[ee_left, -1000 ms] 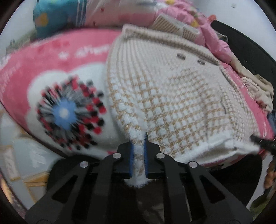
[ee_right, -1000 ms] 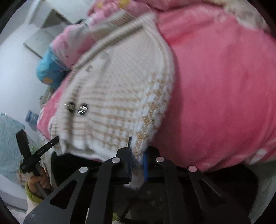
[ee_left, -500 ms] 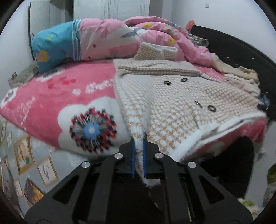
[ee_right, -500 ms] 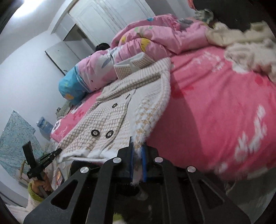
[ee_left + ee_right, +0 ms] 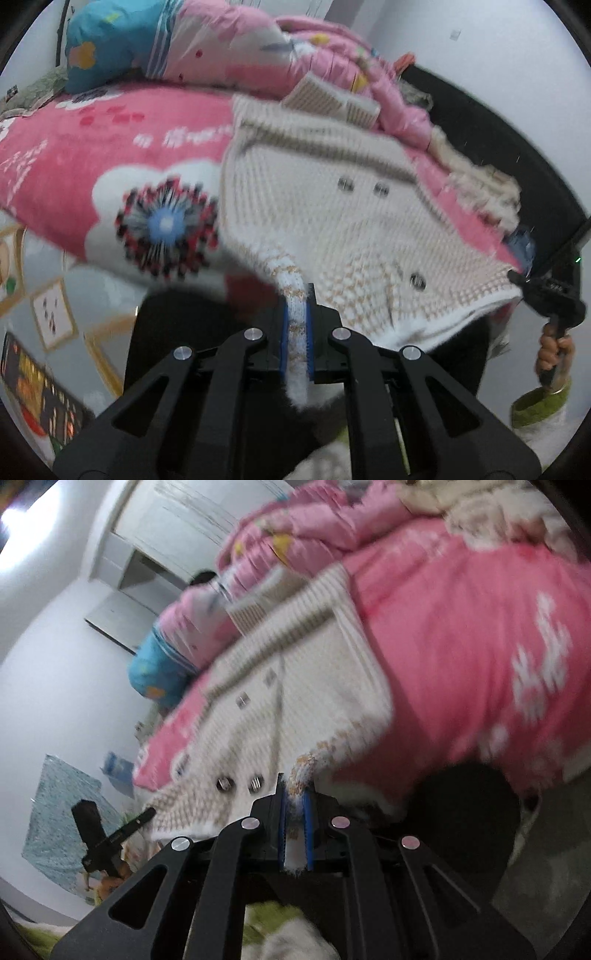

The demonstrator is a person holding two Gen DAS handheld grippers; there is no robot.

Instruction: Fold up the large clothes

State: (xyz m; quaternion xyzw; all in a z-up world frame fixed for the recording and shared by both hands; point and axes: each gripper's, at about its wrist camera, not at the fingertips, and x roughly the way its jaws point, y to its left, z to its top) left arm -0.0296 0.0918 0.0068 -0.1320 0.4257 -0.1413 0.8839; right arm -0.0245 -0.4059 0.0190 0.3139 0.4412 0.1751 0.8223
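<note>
With the left gripper (image 5: pixel 295 325) and right gripper (image 5: pixel 295 805) each clamped tight on a hem corner of the houndstooth coat (image 5: pixel 332 206) lying on the pink blanket (image 5: pixel 110 147), keep the hem taut and level while folding.

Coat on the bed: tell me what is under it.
The coat lies on a pink blanket with a flower print. Whatever sits beneath its middle is covered.

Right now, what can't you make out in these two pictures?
- Left wrist view: the cream knitted coat has a motion-blurred weave, and the left gripper hides the pinched hem.
- Right wrist view: the coat's buttons are too blurred for detail, and the right gripper covers the hem's end.
- Both views: the bed is cut off by the fisheye rim.
</note>
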